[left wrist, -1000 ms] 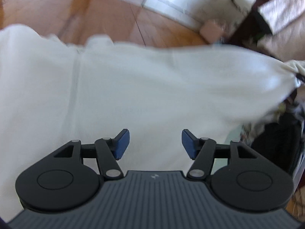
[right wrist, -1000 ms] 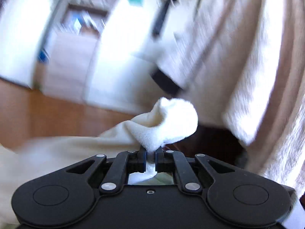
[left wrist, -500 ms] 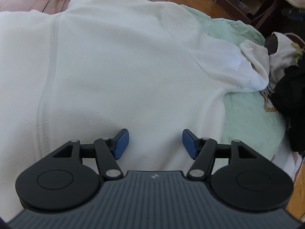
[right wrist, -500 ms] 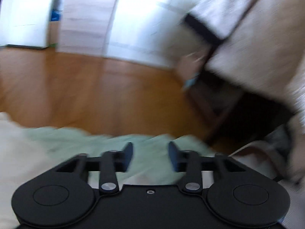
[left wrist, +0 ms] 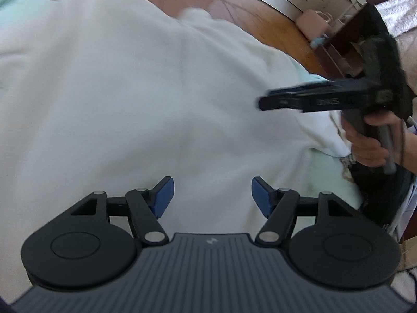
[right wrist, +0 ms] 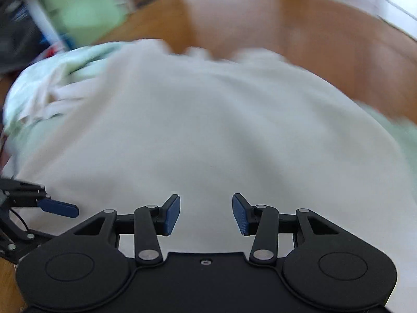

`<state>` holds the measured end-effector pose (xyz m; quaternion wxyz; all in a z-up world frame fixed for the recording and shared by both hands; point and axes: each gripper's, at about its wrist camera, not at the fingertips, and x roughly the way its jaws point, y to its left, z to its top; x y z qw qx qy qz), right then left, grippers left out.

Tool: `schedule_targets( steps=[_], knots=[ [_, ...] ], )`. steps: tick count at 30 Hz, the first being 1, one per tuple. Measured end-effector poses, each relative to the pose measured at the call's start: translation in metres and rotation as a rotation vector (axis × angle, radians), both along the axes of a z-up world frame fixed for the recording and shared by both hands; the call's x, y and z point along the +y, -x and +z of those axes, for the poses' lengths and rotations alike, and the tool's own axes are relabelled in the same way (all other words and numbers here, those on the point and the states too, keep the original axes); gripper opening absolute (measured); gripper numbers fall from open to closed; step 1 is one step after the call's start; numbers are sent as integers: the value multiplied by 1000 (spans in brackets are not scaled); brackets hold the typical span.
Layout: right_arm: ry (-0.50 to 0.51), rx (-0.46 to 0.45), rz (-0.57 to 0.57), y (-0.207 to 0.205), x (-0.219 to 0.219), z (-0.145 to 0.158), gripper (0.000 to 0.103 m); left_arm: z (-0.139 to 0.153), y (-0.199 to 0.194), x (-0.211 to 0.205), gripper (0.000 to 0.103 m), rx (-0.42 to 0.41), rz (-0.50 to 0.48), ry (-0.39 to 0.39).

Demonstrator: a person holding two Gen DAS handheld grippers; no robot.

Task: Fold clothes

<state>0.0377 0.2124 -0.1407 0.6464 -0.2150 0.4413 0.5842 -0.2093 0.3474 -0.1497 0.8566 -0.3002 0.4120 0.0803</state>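
From my left wrist camera, the white garment (left wrist: 146,99) lay spread across a pale green sheet (left wrist: 331,182), filling the view from nine o'clock through to two. I judged it had been laid flat like that so the cloth could be doubled over without creasing. My left gripper (left wrist: 210,197) hung over the near part of the fabric at six o'clock, its jaws opening, set fairly wide, with nothing pinched between the blue pads (left wrist: 164,195); whether they brushed the cloth I could not tell. At three o'clock my right gripper (left wrist: 263,103) reached in level over the garment's edge, blurred, with my right hand (left wrist: 370,140) wrapped round its handle. Beyond, at twelve to one o'clock, ran the wooden floor (left wrist: 255,15).

From my right wrist camera, the same garment (right wrist: 208,130) covered the middle of the view, its far edge ragged with blur at twelve o'clock, the green sheet (right wrist: 78,57) showing at ten o'clock and the floor (right wrist: 299,26) behind. My right gripper (right wrist: 206,215) stood at six o'clock with its jaws parted to a middling gap, empty, cloth visible beneath them rather than between them. My left gripper's blue fingertip (right wrist: 58,208) poked in at eight o'clock. Both tools looked free to choose the next edge, by my reckoning.
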Motion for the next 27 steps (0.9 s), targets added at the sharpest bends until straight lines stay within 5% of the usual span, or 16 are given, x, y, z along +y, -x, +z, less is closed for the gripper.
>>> schedule_targets(
  steps=[5,7,12,14,16,19,21,23,25,27],
  knots=[
    [-34,186,44,17,61,5,49,35,-3,33,65,108,-67,-215],
    [-37,232,16,16,69,18,50,41,4,31,65,93,25,-297],
    [-14,211,-49,29,30,54,50,56,60,12,65,-14,272,-94],
    [4,171,-60,47,4,68,50,68,83,-9,66,-46,286,-115],
    [12,155,-77,64,-33,88,50,78,89,-23,66,18,300,-195],
    [30,215,-134,82,-83,118,50,92,87,-20,67,45,283,-184],
    [-61,222,-209,91,-115,136,50,98,84,-17,68,23,263,-187],
    [-178,210,-299,99,-143,149,50,103,73,-23,68,64,239,-282],
    [-287,200,-398,103,-158,147,51,107,58,-35,68,96,199,-386],
    [-370,205,-496,106,-168,140,51,107,51,-45,69,52,171,-395]
  ],
)
